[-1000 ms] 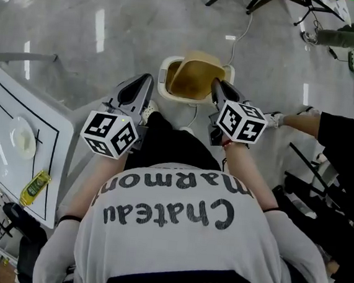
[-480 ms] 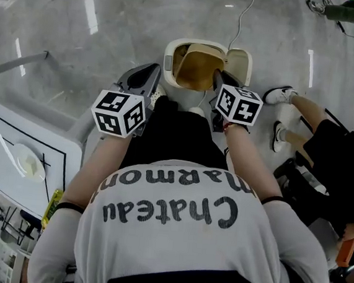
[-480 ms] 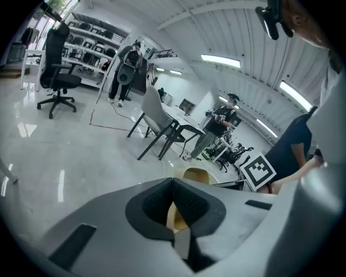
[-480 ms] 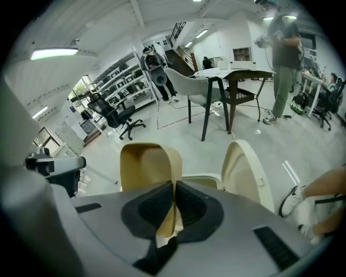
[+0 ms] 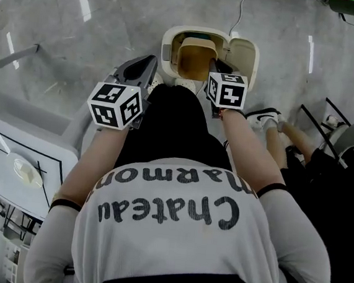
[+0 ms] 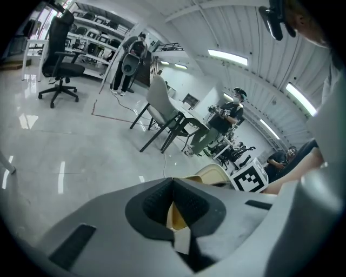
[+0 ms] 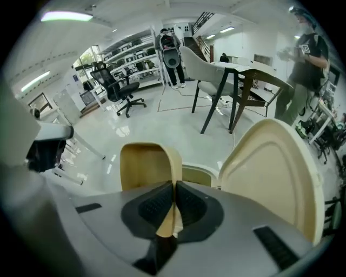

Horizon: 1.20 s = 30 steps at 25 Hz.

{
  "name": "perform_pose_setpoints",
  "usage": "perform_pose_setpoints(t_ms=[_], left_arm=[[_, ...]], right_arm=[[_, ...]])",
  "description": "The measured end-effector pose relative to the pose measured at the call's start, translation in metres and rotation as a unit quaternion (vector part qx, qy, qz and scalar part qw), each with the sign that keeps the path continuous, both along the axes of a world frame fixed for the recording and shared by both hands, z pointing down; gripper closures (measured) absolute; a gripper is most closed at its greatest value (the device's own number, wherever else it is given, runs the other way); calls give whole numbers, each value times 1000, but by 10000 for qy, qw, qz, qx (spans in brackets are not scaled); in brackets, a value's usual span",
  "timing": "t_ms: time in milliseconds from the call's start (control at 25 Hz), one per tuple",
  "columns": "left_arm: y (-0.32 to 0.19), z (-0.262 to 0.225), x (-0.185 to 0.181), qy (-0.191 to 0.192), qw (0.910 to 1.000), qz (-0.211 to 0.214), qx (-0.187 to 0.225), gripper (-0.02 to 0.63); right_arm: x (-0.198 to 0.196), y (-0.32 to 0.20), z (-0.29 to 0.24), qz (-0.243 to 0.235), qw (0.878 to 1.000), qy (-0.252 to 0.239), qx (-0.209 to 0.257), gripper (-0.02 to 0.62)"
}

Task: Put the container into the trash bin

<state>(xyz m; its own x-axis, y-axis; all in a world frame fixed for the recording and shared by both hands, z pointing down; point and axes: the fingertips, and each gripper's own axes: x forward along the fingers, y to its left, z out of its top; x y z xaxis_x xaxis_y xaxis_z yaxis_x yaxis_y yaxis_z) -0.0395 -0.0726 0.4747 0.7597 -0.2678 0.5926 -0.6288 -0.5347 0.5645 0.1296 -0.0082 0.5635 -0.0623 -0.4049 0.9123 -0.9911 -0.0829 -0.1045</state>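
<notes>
Right tool (image 7: 174,186) clamped on the container (image 5: 194,57) wall. The container has dropped from over the rim into the opening of the trash bin (image 5: 168,43) on the floor, lid (image 5: 243,54) flipped back. Left tool (image 5: 143,72) closed, empty, beside the bin; probably only the release is left.

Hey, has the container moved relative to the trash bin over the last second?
Yes. In the head view the container went from covering the far rim of the trash bin to sitting within that rim.

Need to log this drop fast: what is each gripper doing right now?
Left gripper: closed, holding nothing.
Right gripper: closed on the container wall.
</notes>
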Motion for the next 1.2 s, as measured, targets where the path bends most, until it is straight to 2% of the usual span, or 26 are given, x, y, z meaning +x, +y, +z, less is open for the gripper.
perform_pose_setpoints(t_ms=[320,480,600,880,1200], left_arm=[[16,24,-23,-205,9978,-570,-266,583],[24,39,-39,-396,9940,-934,-397,583],[24,47,-44,-384,9911,-1199,-436,583],[43,69,-36,-422,9903,-1132,-689,583],[37,82,-32,-361,9901,-1150,-713,583]], right_arm=[[7,-4,44,-592,9971,331,-356,557],[13,-8,66,-1012,9919,559,-534,557],[20,-5,81,-1188,9878,742,-686,557],[28,-10,101,-1193,9866,828,-738,557],[22,-20,117,-1186,9873,783,-715,557]])
